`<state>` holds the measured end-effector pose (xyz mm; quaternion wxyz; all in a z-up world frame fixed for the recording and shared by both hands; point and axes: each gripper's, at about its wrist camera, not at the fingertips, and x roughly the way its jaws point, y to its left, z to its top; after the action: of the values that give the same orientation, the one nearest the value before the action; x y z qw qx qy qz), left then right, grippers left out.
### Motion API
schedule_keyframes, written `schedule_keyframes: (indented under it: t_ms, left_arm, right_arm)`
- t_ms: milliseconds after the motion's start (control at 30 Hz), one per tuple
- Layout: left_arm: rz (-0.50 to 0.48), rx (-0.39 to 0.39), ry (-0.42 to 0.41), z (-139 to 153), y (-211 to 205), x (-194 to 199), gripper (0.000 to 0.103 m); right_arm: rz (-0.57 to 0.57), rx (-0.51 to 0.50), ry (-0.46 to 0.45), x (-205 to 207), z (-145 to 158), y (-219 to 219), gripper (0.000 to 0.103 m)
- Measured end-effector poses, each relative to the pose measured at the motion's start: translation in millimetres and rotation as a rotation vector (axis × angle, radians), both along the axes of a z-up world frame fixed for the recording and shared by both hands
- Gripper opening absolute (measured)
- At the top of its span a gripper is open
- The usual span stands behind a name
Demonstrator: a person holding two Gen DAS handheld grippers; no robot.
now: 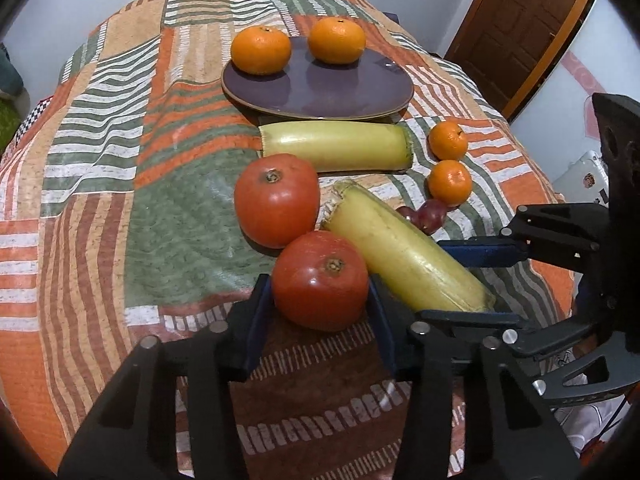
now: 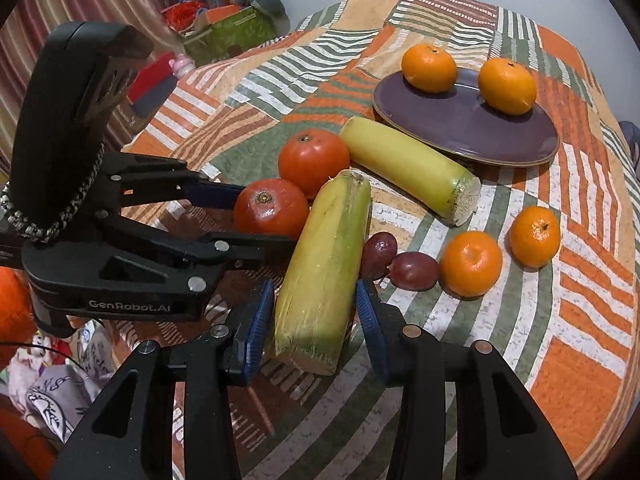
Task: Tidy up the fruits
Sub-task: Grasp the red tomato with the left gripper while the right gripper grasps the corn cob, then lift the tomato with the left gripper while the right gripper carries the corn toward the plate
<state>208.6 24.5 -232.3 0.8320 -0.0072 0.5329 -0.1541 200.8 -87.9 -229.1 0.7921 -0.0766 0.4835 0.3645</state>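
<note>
My left gripper [image 1: 318, 300] is open, its jaws on either side of the near red tomato [image 1: 320, 280], which rests on the cloth. My right gripper [image 2: 316, 312] is open around the near yellow-green corn cob [image 2: 324, 268]; a small gap shows on each side. The right gripper also shows in the left wrist view [image 1: 476, 280], the left gripper in the right wrist view [image 2: 256, 216]. A second tomato [image 1: 276, 200] and second cob [image 1: 336, 146] lie beyond. A purple plate [image 1: 340, 92] holds two tangerines [image 1: 261, 50] [image 1: 337, 40]. Two more tangerines [image 1: 448, 140] [image 1: 450, 182] and two dark grapes [image 2: 412, 270] lie on the cloth.
The patchwork tablecloth [image 1: 100, 160] covers a round table. A wooden door [image 1: 520, 20] stands at the back right. Boxes and clutter [image 2: 224, 20] lie on the floor beyond the table's left side.
</note>
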Motion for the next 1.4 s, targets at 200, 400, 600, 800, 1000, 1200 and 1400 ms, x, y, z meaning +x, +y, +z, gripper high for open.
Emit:
schedule_keyframes:
  t_ms: [200,400,600,800,1000,1200,1400]
  left_arm:
    - [0.007,0.005,-0.008,2,4,-7,0.046]
    - [0.023,0.013,-0.021,5,12,-17,0.046]
    - [0.037,0.006,-0.024,7,19,-20,0.046]
    - [0.053,0.006,-0.030,10,23,-20,0.046]
    - [0.066,0.010,-0.049,19,25,-16,0.046]
    - [0.068,0.012,-0.084,33,24,-11,0.046]
    - [0.074,-0.002,-0.127,50,23,-4,0.046]
  right_arm:
    - [0.035,-0.027,-0.006,-12,5,-4,0.039]
    - [0.019,-0.015,0.026,-7,7,-4,0.040]
    - [0.002,-0.043,0.017,4,0,9,0.041]
    - [-0.026,-0.036,-0.001,3,-4,9,0.038]
    - [-0.027,-0.011,-0.029,-5,3,8,0.035]
    - [-0.049,0.032,-0.060,-2,17,2,0.034]
    - [-0.074,0.061,-0.113,4,36,-7,0.034]
